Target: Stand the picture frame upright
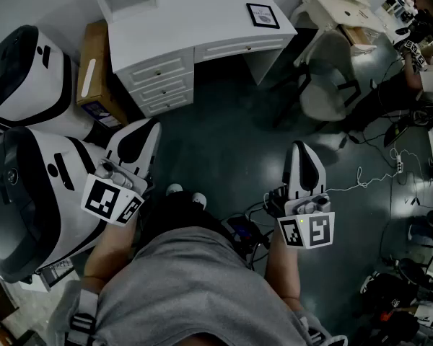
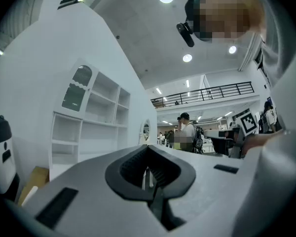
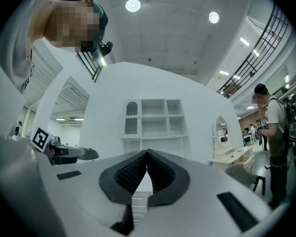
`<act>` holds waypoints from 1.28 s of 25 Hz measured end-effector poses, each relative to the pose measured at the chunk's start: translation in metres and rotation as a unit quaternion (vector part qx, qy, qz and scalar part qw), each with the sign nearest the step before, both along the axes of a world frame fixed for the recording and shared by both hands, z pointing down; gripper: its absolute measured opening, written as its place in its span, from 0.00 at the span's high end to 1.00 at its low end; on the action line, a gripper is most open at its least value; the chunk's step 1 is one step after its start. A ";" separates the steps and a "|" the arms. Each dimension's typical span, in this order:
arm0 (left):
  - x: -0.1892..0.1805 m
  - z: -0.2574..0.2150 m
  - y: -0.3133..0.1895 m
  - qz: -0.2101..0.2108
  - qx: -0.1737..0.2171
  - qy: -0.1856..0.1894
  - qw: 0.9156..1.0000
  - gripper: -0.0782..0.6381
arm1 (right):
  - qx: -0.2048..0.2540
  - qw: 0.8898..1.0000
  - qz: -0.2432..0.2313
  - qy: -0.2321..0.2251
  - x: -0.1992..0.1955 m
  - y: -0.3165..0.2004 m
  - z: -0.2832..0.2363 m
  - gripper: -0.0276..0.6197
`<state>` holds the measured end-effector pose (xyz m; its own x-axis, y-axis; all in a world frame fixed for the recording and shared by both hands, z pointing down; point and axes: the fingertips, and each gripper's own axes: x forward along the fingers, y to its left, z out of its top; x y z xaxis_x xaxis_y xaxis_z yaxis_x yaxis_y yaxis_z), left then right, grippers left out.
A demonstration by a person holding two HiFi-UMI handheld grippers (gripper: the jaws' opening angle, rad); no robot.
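The picture frame [image 1: 263, 15], dark-edged with a pale print, lies flat on the right end of the white desk [image 1: 195, 20], far ahead of me. Both grippers are held out level over the dark floor, well short of the desk. My left gripper [image 1: 150, 126] is shut and empty; in the left gripper view its tips [image 2: 148, 149] meet with nothing between them. My right gripper [image 1: 302, 147] is also shut and empty, its jaws [image 3: 147, 155] closed and pointing at the desk's drawers [image 3: 138, 197]. Neither gripper view shows the frame.
A white shelf unit [image 3: 153, 120] stands on the desk's left end. Two large white-and-black pods [image 1: 29, 186] and a cardboard box [image 1: 94, 63] crowd the left. A chair [image 1: 325, 81], a second desk [image 1: 346, 6], floor cables [image 1: 379, 175] and another person [image 1: 418, 78] are at right.
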<state>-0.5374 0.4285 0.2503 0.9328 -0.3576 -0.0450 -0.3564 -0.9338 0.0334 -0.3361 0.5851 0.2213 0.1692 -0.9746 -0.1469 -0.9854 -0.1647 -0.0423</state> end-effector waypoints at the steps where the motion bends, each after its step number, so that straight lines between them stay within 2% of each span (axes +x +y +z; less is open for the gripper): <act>1: -0.001 0.000 0.002 0.000 0.002 -0.001 1.000 0.88 | 0.000 1.000 0.000 0.000 -0.001 0.002 0.000 0.91; 18: 0.007 0.005 -0.005 -0.006 0.010 -0.007 1.000 0.88 | -0.011 1.000 0.019 0.006 0.005 0.011 0.003 0.91; 26: 0.028 0.004 -0.019 0.002 0.014 -0.016 1.000 0.88 | -0.011 0.999 0.025 -0.033 0.018 0.003 0.011 0.91; 32: 0.057 0.001 -0.033 0.013 0.013 -0.011 1.000 0.88 | -0.022 0.999 0.035 -0.020 0.036 -0.013 0.012 0.91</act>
<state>-0.4804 0.3952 0.2511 0.9427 -0.3321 -0.0326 -0.3323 -0.9432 0.0005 -0.3001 0.5726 0.2336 0.2420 -0.9655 -0.0966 -0.9691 -0.2357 -0.0723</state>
